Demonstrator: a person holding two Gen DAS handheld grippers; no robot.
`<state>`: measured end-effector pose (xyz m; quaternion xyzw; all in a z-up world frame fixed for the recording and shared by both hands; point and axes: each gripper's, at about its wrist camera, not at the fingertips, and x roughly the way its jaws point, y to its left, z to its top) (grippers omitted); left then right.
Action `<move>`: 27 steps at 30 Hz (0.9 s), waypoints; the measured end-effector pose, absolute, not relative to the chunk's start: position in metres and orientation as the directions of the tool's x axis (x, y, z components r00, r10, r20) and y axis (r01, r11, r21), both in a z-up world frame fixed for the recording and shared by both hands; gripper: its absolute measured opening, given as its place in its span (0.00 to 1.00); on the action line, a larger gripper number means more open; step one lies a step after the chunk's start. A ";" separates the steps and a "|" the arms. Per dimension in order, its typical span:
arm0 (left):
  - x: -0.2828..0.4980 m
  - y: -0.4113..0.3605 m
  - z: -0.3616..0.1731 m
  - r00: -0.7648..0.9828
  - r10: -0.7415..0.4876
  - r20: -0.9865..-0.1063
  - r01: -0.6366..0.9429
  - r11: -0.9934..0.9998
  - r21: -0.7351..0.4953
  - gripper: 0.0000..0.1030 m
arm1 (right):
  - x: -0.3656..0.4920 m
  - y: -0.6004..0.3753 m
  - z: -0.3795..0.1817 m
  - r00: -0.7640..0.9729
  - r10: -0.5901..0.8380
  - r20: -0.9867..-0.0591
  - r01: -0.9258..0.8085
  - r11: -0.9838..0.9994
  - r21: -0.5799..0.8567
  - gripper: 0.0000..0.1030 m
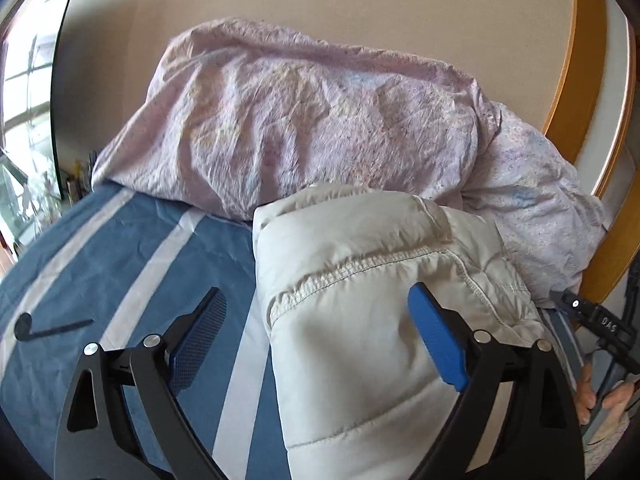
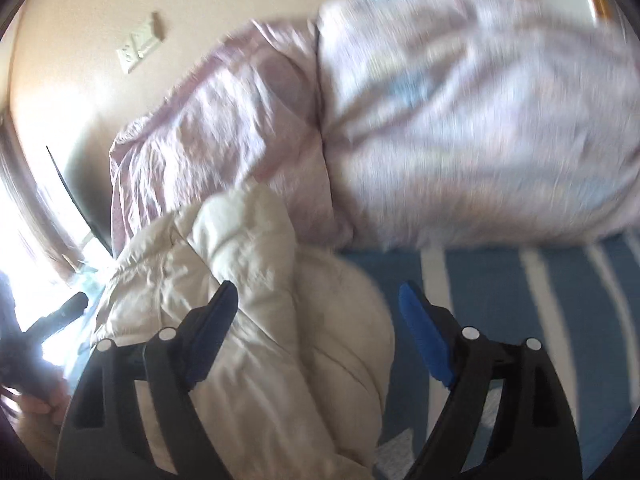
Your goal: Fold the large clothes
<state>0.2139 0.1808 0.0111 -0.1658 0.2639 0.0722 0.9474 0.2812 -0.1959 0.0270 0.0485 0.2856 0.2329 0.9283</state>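
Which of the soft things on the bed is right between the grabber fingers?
The cream puffy jacket. It lies between the open left gripper, while the pink quilt is heaped farther back and the striped sheet lies underneath.

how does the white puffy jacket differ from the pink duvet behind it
The jacket is off-white and plain with stitched quilt seams; the duvet is pale pink with a faint speckled print and many creases. The jacket is the smaller bundle, lying on the striped sheet nearest the cameras; the duvet is a far bigger heap, piled against the wall. Both are soft, puffy and lie on the same bed.
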 end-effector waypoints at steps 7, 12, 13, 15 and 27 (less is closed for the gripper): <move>0.248 0.129 0.004 0.819 0.095 -0.566 -0.204 0.970 -0.133 0.91 | 0.278 -0.115 0.019 0.715 0.437 -0.545 -0.509 0.861 0.023 0.62; 0.260 0.125 -0.014 0.797 0.119 -0.592 -0.228 0.967 -0.113 0.97 | 0.298 -0.099 -0.013 0.691 0.400 -0.602 -0.494 0.870 0.012 0.61; 0.262 0.124 -0.017 0.794 0.123 -0.595 -0.230 0.967 -0.108 0.97 | 0.304 -0.104 -0.017 0.674 0.412 -0.613 -0.494 0.869 0.041 0.61; 0.265 0.122 -0.022 0.790 0.129 -0.600 -0.235 0.967 -0.101 0.98 | 0.306 -0.103 -0.024 0.660 0.418 -0.624 -0.497 0.866 0.055 0.62; 0.280 0.114 -0.043 0.784 0.181 -0.594 -0.274 0.959 -0.069 0.99 | 0.326 -0.097 -0.047 0.654 0.411 -0.635 -0.488 0.871 0.061 0.65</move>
